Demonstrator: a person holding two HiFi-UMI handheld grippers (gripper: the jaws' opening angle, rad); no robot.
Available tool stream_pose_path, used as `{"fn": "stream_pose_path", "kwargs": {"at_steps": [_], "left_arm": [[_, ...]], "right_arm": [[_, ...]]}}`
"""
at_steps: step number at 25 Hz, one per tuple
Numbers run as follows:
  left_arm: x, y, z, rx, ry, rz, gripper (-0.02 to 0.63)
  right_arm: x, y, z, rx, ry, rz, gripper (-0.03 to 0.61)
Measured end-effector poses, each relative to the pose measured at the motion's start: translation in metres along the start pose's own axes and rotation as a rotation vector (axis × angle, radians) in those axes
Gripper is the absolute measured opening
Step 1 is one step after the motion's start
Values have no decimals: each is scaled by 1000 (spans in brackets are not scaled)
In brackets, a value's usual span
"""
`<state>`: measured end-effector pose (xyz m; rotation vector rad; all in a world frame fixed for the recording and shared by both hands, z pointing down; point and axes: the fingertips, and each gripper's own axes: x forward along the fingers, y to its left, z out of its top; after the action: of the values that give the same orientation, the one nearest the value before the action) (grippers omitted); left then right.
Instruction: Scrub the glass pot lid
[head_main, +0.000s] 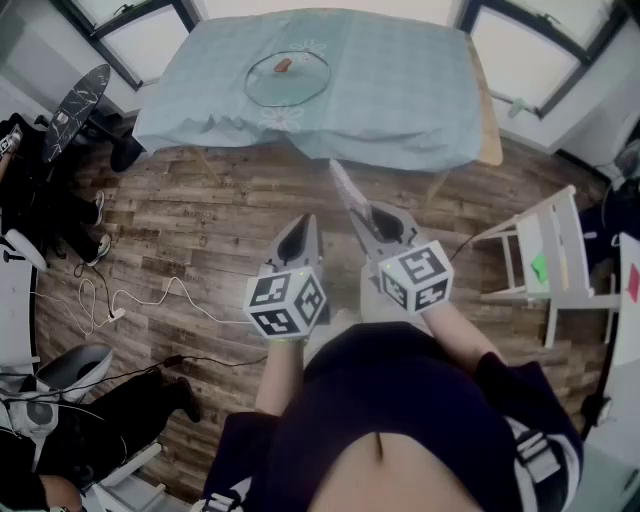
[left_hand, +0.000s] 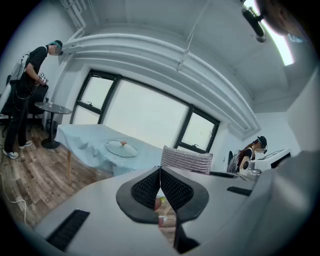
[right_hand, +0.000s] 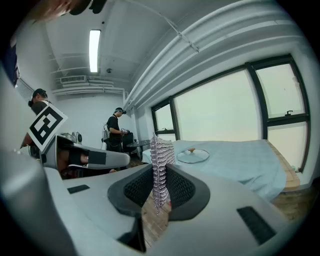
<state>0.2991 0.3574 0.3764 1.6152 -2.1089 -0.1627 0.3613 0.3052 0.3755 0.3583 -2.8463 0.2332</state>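
Glass, round and clear with a small orange knob, the pot lid (head_main: 287, 78) lies flat on the light-blue cloth (head_main: 400, 90) that covers the surface (head_main: 489, 130). It sits toward the left half of the cloth, well apart from both tools. We hold the left hand-held gripper (head_main: 304, 224) over the wood-plank floor (head_main: 200, 230), short of the surface, with its jaws closed together and nothing between the ribbed pads. Just beside it, the right hand-held gripper (head_main: 372, 222) is clamped on a silvery woven metal-mesh scrubbing cloth (head_main: 345, 188), which stands up out of the jaws as a narrow upright strip. In the right gripper view, the mesh strip (right_hand: 161, 165) fills the gap between the pads, and the lid (right_hand: 193, 155) appears beyond it. Both tools point toward the surface, tilted slightly downward.
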Motion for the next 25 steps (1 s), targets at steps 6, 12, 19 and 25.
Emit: {"fn": "stream_pose_path", "kwargs": {"at_steps": [6,12,19,25], "left_arm": [[-11,5,-4,-3,1,14,4],[-20,9,-9,-8,10,21,5],[-26,18,-7,-9,4,32,4],[-31,31,-4,-29,1,49,5]], "right_arm": [[-2,14,-4,-7,7,21,74],[1,25,-7,-1,5,52,74],[11,39,-8,-3,15,83,74],[19,48,-3,-5,10,97,74]]}}
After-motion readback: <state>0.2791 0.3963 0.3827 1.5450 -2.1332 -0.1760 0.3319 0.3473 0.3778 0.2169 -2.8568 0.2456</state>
